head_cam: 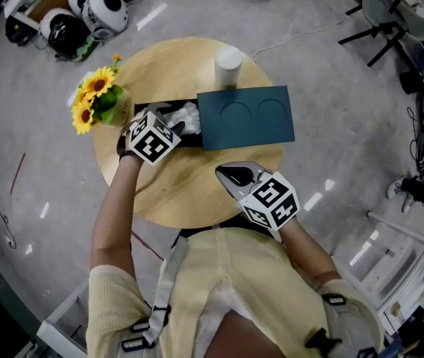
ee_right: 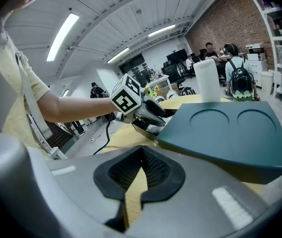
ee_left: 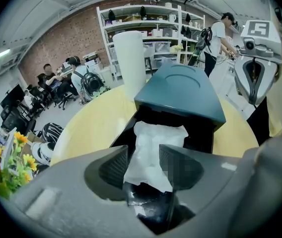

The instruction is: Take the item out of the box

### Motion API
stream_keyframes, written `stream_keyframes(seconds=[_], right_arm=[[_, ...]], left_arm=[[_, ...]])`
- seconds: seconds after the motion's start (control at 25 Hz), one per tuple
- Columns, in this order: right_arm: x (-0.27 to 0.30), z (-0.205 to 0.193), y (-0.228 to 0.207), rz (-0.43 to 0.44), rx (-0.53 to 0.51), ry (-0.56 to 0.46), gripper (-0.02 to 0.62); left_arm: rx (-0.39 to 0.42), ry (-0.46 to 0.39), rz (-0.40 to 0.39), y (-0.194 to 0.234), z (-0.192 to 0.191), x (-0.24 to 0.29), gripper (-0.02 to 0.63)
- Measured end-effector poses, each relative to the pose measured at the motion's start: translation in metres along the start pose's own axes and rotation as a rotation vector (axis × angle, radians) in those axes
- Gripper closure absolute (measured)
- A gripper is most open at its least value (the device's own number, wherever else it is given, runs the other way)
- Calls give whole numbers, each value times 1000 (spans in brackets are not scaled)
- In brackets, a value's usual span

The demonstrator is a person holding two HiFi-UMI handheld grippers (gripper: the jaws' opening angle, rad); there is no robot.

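Left gripper (ee_left: 146, 158) pinches near end of packet (ee_left: 157, 140), long axis running straight ahead into box (ee_left: 204, 135); right gripper (ee_right: 141, 171), jaws pressed together, sits well apart.

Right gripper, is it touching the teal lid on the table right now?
Apart. The head view shows the right gripper short of the teal lid, with a strip of bare table between its tips and the lid's near edge.
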State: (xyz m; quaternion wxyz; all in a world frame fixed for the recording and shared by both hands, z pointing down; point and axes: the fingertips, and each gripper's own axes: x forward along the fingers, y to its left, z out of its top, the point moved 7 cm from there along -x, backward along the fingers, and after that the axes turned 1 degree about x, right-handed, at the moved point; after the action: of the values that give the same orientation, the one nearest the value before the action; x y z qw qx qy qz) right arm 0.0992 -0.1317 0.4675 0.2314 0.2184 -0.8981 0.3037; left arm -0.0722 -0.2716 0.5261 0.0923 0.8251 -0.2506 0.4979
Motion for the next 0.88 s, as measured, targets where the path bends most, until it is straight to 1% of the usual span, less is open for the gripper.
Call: stream_keyframes(seconds=[0.2,0.36,0.44,0.56,0.64,0.8,0.88], right_arm=[[-2,-1,-9,17,-2,0,592],[-4,-2,-16,26,0,-4,592],[-5,-2,-18,35,1,-4,592],[-7,-3,-19,51,0,-2,592],[-7,-5,-20,59,-2,2,592],[-7,-8,-22,62,-3,9,592],[-6,-7,-22,57,-8,9,592]], left_arm=[[-26,17,-4,0,-2,6,396],[-92,19,-23,4,-4,7,396],[-123,16,-44,5,-4,7,398],[-166,13,-89,6,-6,8,420],[-188,20,-96,7,-6,10,430],[-200,45,-98,3,-4,8,449],[-199,44,-101,2,-4,9,456]])
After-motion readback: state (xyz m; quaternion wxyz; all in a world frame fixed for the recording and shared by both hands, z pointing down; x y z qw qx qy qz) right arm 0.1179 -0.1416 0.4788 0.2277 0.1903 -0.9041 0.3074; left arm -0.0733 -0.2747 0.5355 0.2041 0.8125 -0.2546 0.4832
